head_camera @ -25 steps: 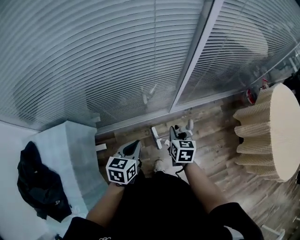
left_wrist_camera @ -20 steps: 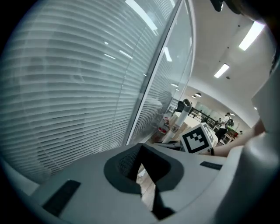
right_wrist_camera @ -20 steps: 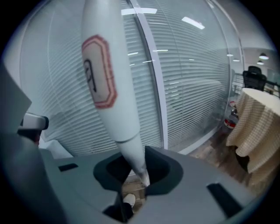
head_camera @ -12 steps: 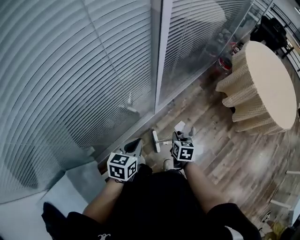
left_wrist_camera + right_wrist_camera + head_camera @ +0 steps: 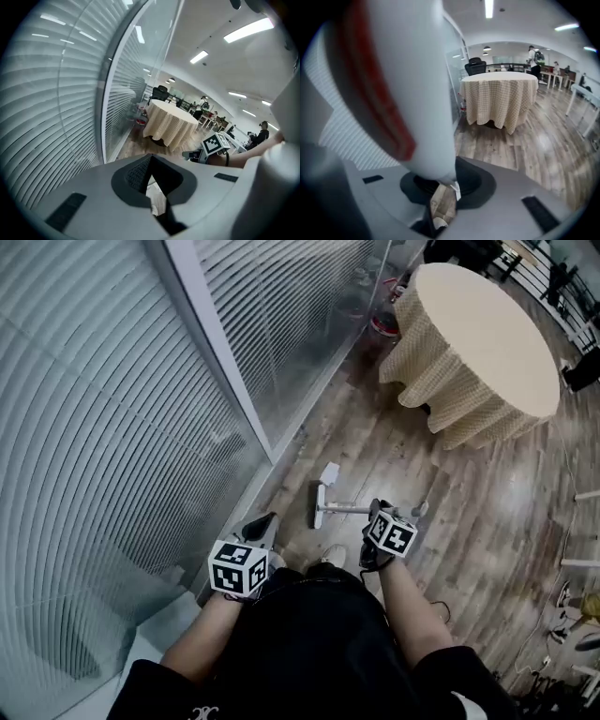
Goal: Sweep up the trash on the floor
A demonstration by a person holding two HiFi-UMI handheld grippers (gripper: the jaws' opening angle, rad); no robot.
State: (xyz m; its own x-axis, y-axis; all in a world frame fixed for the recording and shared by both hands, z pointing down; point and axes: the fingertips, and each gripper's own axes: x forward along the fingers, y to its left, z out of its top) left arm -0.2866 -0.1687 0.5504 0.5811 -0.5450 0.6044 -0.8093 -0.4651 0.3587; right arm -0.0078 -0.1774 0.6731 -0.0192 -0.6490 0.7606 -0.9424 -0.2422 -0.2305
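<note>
A white broom lies low over the wood floor, its narrow head [image 5: 319,505] near the glass wall and its handle [image 5: 347,509] running right into my right gripper [image 5: 375,514]. That gripper is shut on the handle, which fills the right gripper view as a thick white tube [image 5: 412,93] with a red band, held in the jaws [image 5: 440,185]. A white scrap [image 5: 329,472] lies on the floor just beyond the broom head. My left gripper [image 5: 262,525] hangs close to the wall with its jaws [image 5: 151,161] shut on nothing.
A glass wall with blinds [image 5: 112,427] and a grey post [image 5: 220,362] runs along the left. A round table with a beige cloth [image 5: 478,343] stands ahead to the right, a red object [image 5: 384,324] beside it. Cables and furniture legs [image 5: 572,606] sit far right.
The view has swung right, bringing the round table to the upper middle. The right gripper and broom have shifted right, away from the wall. The pale box at the left has left the view.
</note>
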